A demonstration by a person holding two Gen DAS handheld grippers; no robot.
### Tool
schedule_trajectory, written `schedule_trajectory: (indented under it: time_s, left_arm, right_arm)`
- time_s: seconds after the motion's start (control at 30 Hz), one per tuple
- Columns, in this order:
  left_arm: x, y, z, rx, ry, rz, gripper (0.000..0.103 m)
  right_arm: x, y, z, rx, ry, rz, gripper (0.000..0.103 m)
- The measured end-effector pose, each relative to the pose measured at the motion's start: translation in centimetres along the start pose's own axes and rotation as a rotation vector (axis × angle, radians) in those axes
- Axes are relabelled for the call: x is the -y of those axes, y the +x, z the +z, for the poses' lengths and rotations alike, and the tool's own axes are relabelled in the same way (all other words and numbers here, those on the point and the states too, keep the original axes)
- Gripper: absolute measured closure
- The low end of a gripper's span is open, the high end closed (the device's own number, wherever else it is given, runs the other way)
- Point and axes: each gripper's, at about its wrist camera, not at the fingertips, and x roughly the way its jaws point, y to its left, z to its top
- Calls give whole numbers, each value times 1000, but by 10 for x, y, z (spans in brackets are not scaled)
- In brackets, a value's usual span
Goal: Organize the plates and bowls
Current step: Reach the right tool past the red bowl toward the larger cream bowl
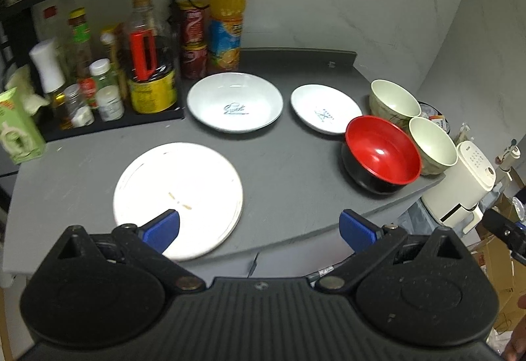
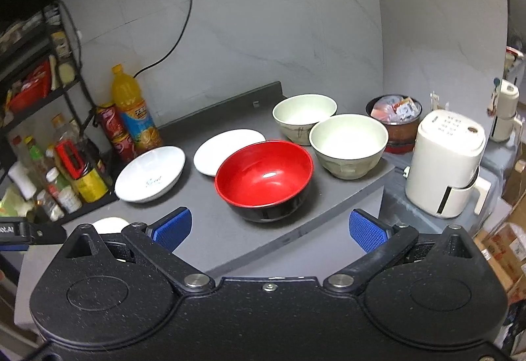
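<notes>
A large flat white plate lies near the front edge of the grey table, just ahead of my open left gripper, whose left pad overlaps its near rim. Behind sit a deep white plate and a smaller white plate. A red-and-black bowl and two cream bowls stand at the right. In the right wrist view, my open right gripper hovers just in front of the red bowl, with the cream bowls and white plates behind.
Bottles, jars and cans crowd a black rack at the left, with an orange juice bottle behind the deep plate. A white appliance and a pot of packets stand right of the table. Cardboard boxes lie below.
</notes>
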Motion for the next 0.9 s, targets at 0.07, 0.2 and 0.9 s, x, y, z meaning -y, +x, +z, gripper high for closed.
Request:
schedule_trajectory:
  time_s: [0.07,0.2,0.9]
  left_arm:
    - [4,10,9,-3,21,-12,1]
    - [12,32,28,-11,57,-45,1]
    - [51,112,102,-53,140,-151,3]
  right_arm:
    - [-3,9,4,-14,10,-11,0]
    - [-14,28,13,-34,-17,-72,0]
    - [6,86,49,-27,119,-181,0]
